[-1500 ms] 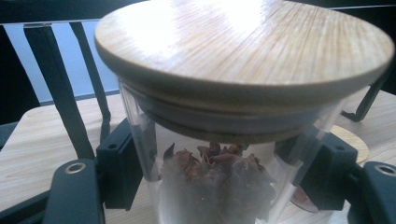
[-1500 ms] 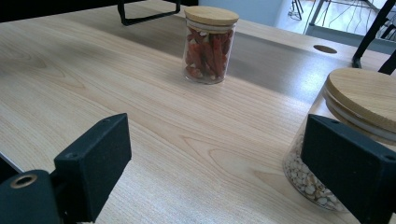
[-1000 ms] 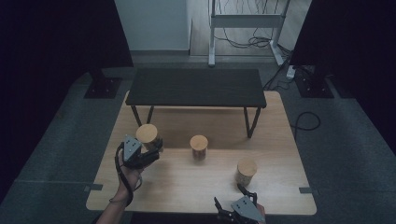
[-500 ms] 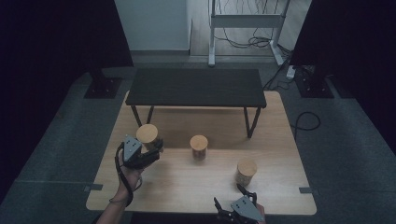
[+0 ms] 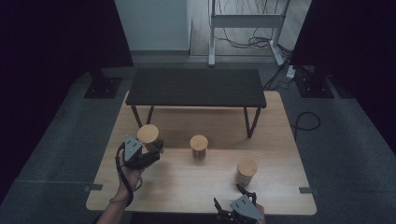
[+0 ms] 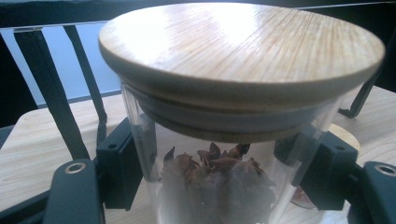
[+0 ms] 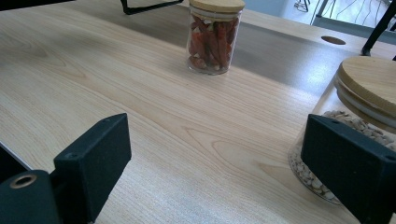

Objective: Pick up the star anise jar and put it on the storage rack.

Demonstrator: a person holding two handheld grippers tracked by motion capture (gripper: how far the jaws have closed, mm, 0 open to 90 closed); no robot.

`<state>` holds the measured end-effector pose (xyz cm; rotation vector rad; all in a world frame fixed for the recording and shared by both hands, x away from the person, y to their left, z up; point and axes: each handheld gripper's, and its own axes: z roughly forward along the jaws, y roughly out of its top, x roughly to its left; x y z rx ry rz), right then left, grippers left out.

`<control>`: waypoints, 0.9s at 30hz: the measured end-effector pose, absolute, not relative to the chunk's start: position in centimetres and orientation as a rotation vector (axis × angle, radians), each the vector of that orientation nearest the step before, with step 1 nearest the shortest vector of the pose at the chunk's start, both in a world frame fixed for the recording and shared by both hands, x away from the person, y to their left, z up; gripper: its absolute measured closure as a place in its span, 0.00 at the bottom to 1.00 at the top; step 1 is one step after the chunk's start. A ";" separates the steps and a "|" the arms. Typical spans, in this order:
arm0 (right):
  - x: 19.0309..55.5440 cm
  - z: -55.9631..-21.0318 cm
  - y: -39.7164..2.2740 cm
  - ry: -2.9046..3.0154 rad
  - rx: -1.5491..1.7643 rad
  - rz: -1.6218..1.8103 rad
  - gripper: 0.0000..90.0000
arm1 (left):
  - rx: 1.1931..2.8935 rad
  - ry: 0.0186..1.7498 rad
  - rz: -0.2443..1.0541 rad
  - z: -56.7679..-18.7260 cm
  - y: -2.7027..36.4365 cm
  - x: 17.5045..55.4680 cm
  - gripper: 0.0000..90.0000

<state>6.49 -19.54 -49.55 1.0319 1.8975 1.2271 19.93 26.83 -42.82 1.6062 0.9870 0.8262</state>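
Observation:
My left gripper (image 5: 152, 150) is shut on a glass jar (image 5: 148, 136) with a round wooden lid, at the left of the wooden table (image 5: 187, 186). In the left gripper view the black pads (image 6: 122, 163) press both sides of the star anise jar (image 6: 219, 182). Whether it rests on the table I cannot tell. A jar of red chillies (image 5: 199, 147) stands mid-table, also the chilli jar (image 7: 215, 37). A third jar (image 5: 246, 171) stands to the right. My right gripper (image 5: 228, 196) is open at the front edge, nothing between its jaws (image 7: 219, 158); the pale-seed jar (image 7: 359, 116) is just beyond its right jaw.
A low black bench (image 5: 196, 86) stands across the back of the table, its thin legs (image 5: 136, 116) reaching down onto the wood. Dark stands and cables lie on the floor beyond. Bare wood stretches between the jars and along the front edge.

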 end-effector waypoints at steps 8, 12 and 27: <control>6.6 -49.5 -19.6 1.904 1.033 1.224 0.09 | 1.614 0.982 0.824 -42.9 26.7 20.0 0.29; 6.6 -49.5 -19.6 1.906 1.034 1.223 0.09 | 1.608 0.985 0.824 -42.9 26.7 19.9 0.29; 6.7 -49.6 -19.5 1.911 1.037 1.217 0.09 | 1.596 0.966 0.821 -42.3 27.1 19.5 0.29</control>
